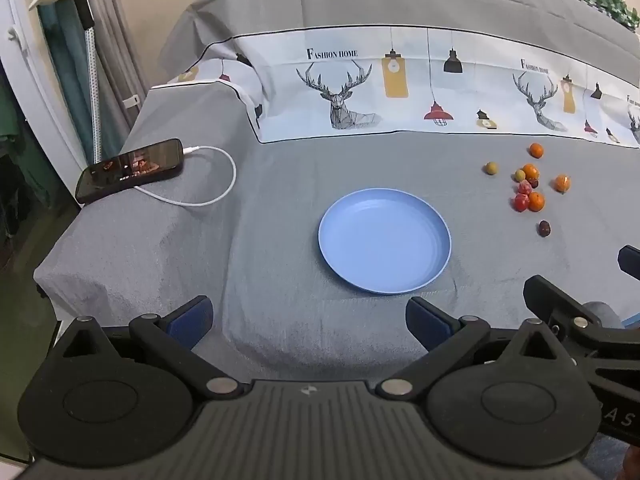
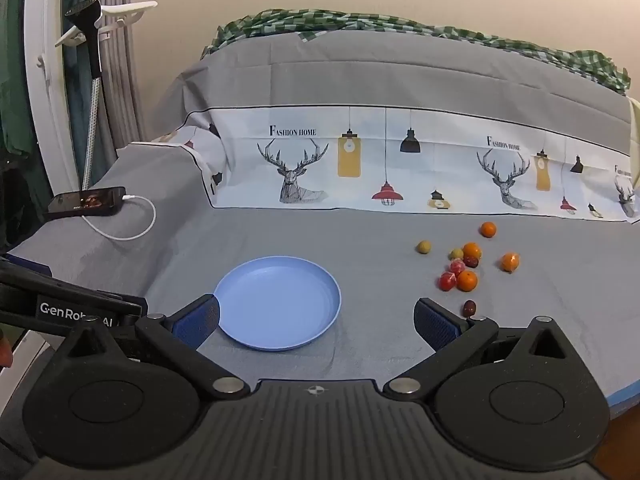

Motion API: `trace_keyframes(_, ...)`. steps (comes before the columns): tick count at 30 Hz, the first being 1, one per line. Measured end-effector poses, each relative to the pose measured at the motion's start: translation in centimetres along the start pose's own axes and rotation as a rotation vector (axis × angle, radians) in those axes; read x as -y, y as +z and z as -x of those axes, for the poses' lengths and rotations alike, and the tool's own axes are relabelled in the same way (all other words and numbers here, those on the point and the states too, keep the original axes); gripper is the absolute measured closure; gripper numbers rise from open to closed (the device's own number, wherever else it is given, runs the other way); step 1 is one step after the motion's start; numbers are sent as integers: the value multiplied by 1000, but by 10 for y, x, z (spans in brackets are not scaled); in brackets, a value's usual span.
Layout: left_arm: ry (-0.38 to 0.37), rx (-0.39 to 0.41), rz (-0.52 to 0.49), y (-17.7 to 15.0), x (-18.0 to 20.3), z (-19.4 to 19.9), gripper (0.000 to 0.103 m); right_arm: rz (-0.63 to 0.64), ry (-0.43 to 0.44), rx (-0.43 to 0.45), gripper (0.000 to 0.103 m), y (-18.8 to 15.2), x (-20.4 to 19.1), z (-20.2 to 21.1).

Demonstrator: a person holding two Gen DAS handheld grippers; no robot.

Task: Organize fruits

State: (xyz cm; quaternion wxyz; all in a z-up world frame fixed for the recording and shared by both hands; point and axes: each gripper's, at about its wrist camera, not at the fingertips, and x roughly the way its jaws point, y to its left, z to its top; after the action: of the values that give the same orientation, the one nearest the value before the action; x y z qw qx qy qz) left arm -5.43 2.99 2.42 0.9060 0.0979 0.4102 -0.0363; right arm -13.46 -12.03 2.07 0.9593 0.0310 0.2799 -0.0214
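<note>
A light blue plate [image 1: 385, 240] lies bare on the grey cloth; it also shows in the right wrist view [image 2: 278, 302]. Several small fruits lie in a loose cluster to its right: oranges [image 1: 536, 201] [image 2: 467, 280], red fruits [image 1: 520, 202] [image 2: 447, 281], yellow-green ones [image 1: 491, 168] [image 2: 424, 247] and a dark plum [image 1: 544, 228] [image 2: 469, 307]. My left gripper [image 1: 308, 320] is open and empty, in front of the plate. My right gripper [image 2: 316, 320] is open and empty, near the plate's front edge, with the plum just beyond its right finger.
A phone [image 1: 130, 170] [image 2: 86, 201] on a white charging cable [image 1: 208, 196] lies at the left of the covered surface. A raised backrest with a deer-print cloth [image 1: 400, 92] runs along the back. The surface drops off at the left and front edges.
</note>
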Motion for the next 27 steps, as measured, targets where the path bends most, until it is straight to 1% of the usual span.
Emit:
trace_keyframes(3,-1,-6,0,0,0,-3,0,-1,0,-8,1,-5,-2,-6)
trace_keyframes(5,-1,-10,-2,-1,0,-5,0,-4,2,-7,1,-9,0,8)
trace_keyframes(7,1,-15,-3,-1,1,-6,0,-2,2,-18,1,-1,-1,-6)
trace_keyframes(12,8,-20,-5,-2,2,-8,0,3,1,-17,1,-1,-2,-8)
trace_keyframes(15,9,-23,-5,-3,2,-10,0,-3,9,-43,1,-1,0,-9)
trace_keyframes(21,13,-30,-6,-3,3,-12,0,-9,17,-64,1,0,1,-12)
trace_keyframes(27,11,-37,-5,-2,3,-13,0,-16,22,-65,1,0,1,-12)
